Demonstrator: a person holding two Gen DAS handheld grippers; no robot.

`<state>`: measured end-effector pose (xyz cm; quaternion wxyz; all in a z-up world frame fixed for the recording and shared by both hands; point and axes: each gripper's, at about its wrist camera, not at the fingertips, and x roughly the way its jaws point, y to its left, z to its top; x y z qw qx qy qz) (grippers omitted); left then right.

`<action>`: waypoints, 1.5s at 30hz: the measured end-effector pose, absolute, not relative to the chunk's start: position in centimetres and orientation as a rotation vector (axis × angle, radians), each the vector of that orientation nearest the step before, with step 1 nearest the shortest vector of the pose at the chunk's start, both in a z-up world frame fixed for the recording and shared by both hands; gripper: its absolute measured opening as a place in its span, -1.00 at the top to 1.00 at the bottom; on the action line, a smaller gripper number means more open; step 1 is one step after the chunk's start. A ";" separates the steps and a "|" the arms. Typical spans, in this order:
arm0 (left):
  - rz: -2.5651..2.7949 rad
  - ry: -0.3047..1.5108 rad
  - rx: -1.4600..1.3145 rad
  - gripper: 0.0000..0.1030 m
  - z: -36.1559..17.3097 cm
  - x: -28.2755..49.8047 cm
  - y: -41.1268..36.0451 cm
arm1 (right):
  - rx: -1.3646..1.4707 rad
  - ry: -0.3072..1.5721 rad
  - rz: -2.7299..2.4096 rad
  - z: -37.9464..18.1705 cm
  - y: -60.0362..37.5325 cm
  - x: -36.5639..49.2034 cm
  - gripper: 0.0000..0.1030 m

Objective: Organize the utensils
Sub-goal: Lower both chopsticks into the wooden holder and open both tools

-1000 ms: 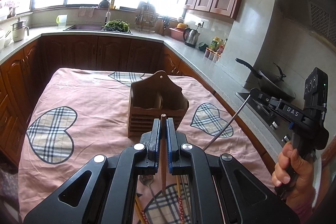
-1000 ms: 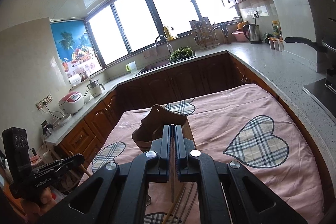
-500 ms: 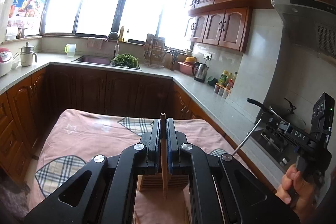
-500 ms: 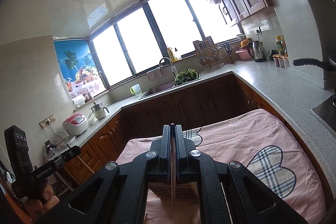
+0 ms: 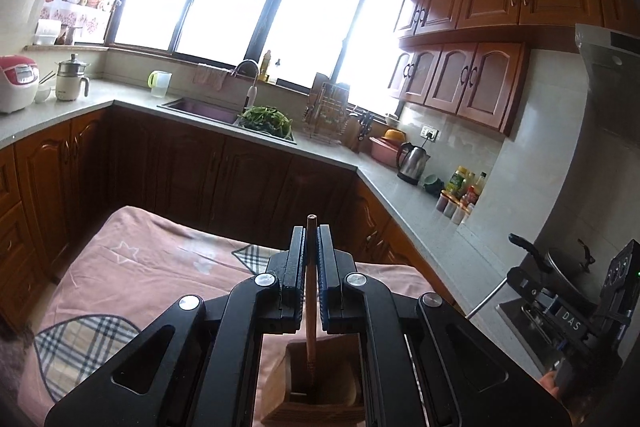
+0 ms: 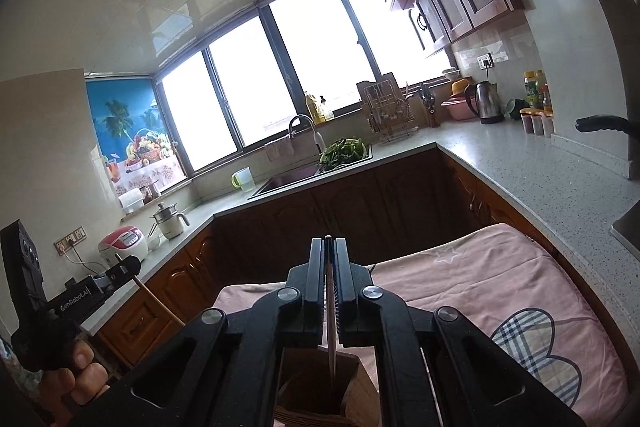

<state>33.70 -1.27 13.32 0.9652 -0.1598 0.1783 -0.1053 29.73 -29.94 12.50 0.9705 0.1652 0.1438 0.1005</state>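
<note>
My left gripper (image 5: 311,233) is shut on a wooden chopstick (image 5: 310,323) that hangs point down into a compartment of the wooden utensil holder (image 5: 316,383) right below it. My right gripper (image 6: 329,245) is shut on a thin metal utensil (image 6: 331,331), whose lower end reaches into the same holder, seen in the right wrist view (image 6: 316,391). Each gripper shows in the other's view, the right one (image 5: 516,275) with its metal rod and the left one (image 6: 128,267) with the chopstick slanting down.
The holder stands on a table under a pink cloth with plaid hearts (image 6: 480,291). Dark wooden cabinets and a grey counter (image 5: 384,179) wrap around behind, with sink, kettle and jars. A stove with a pan (image 5: 560,263) is on the right.
Both grippers have lifted and tilted upward over the holder. The holder has slid from ahead of the fingers to under them, and both utensil tips now reach into it.
</note>
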 end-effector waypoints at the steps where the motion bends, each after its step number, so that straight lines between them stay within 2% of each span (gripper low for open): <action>1: -0.208 0.379 -0.333 0.91 12.4 34.2 -1.3 | 0.339 0.295 0.201 11.8 -29.8 30.0 0.93; 9: -0.198 0.507 -0.409 0.91 6.3 36.8 -1.7 | 0.386 0.371 0.193 6.7 -29.3 32.3 0.92; 17: -0.203 0.504 -0.360 0.90 6.2 36.3 -2.9 | 0.402 0.383 0.193 5.9 -29.3 32.4 0.92; 20: -0.209 0.513 -0.366 0.90 6.3 36.5 -2.5 | 0.405 0.404 0.201 5.9 -29.4 32.7 0.83; 23: -0.214 0.522 -0.369 0.90 6.4 36.5 -2.4 | 0.411 0.413 0.198 5.7 -29.4 32.7 0.82; 25: -0.208 0.535 -0.364 0.62 6.5 36.5 -2.4 | 0.414 0.418 0.200 5.7 -29.4 32.7 0.81; 26: -0.207 0.542 -0.368 0.17 6.5 36.5 -2.3 | 0.418 0.421 0.203 5.7 -29.4 32.7 0.76; 27: -0.204 0.537 -0.379 -0.18 6.6 36.2 -2.1 | 0.421 0.424 0.203 5.8 -29.5 32.6 0.69; 28: -0.199 0.529 -0.390 -0.25 6.7 35.9 -1.8 | 0.423 0.426 0.203 5.8 -29.5 32.5 0.43; 29: -0.202 0.524 -0.397 -0.27 6.9 35.6 -1.6 | 0.425 0.425 0.206 5.9 -29.6 32.4 0.04; 31: -0.215 0.529 -0.402 -0.32 7.2 34.9 -1.3 | 0.435 0.409 0.208 6.2 -30.0 31.7 -0.42; 33: -0.214 0.532 -0.405 -0.62 7.3 33.9 -0.8 | 0.444 0.393 0.203 6.5 -30.4 30.9 -0.55; 35: -0.205 0.531 -0.400 -0.66 7.2 32.6 -0.2 | 0.465 0.391 0.214 6.7 -30.9 30.1 -0.82; 38: -0.181 0.543 -0.373 -0.73 6.6 30.4 0.5 | 0.486 0.390 0.213 6.5 -31.5 28.4 -0.92; 45: -0.136 0.631 -0.351 -0.74 3.5 25.7 2.4 | 0.484 0.446 0.208 5.0 -31.5 24.4 -0.94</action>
